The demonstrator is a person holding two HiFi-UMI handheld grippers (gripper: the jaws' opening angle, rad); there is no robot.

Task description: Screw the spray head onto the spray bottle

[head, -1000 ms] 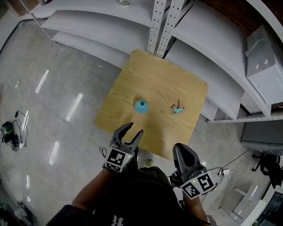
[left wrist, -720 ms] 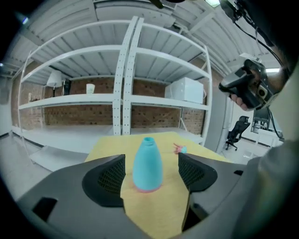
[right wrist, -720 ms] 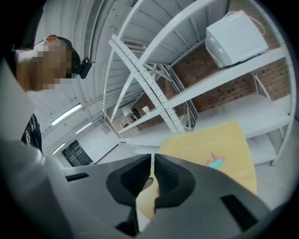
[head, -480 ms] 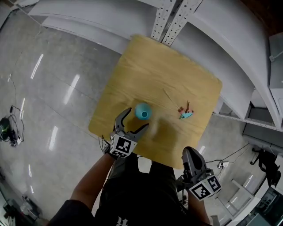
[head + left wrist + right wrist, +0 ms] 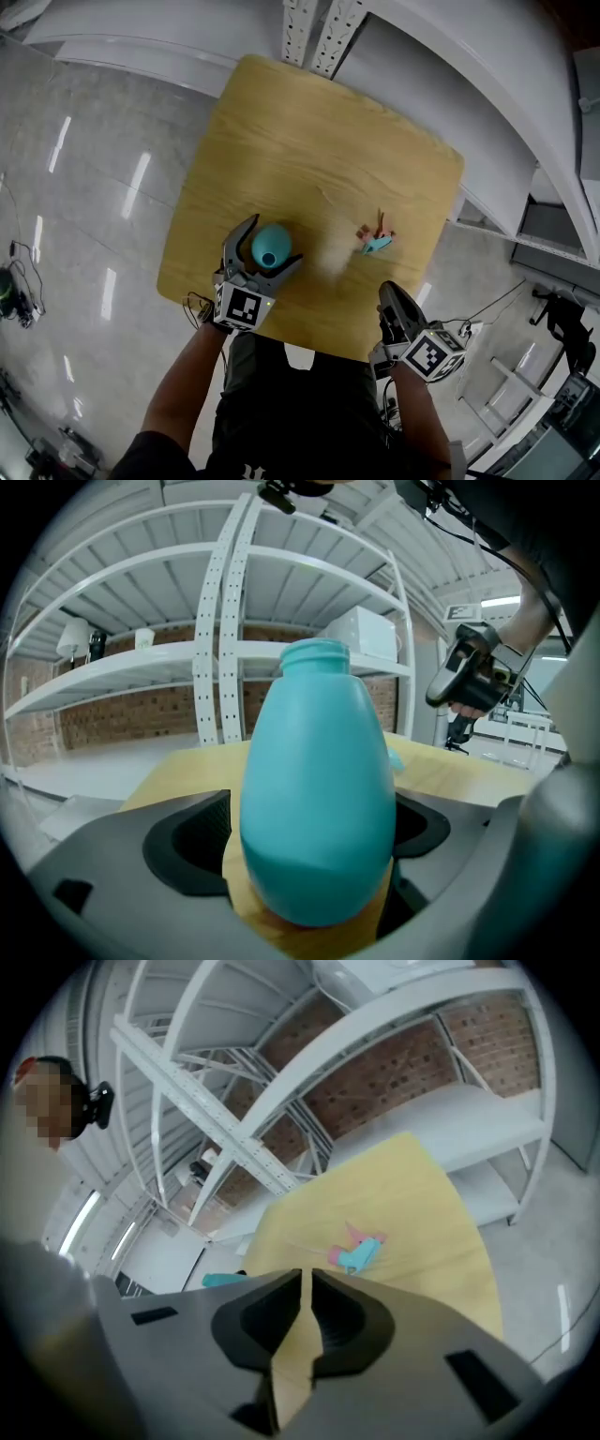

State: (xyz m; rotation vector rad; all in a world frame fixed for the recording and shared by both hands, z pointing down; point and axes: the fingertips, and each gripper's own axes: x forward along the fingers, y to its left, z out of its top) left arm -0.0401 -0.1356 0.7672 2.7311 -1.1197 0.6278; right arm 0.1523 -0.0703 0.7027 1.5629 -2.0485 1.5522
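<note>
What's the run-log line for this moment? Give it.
left gripper: jaws just opening, spray bottle between | right gripper: shut, empty | spray head: on table

The person wears a dark top (image 5: pixel 300 422) with small white print at its lower edge, and short dark sleeves. The left gripper (image 5: pixel 276 240) and right gripper (image 5: pixel 388 292) match: smooth grey curved jaws at the end towards the table (image 5: pixel 309 141), lined with black ribbed pads (image 5: pixel 187 841), and at the end away from it a white cube (image 5: pixel 242 307) printed with black square markers. Thin wires (image 5: pixel 195 302) loop beside the left gripper's cube.
</note>
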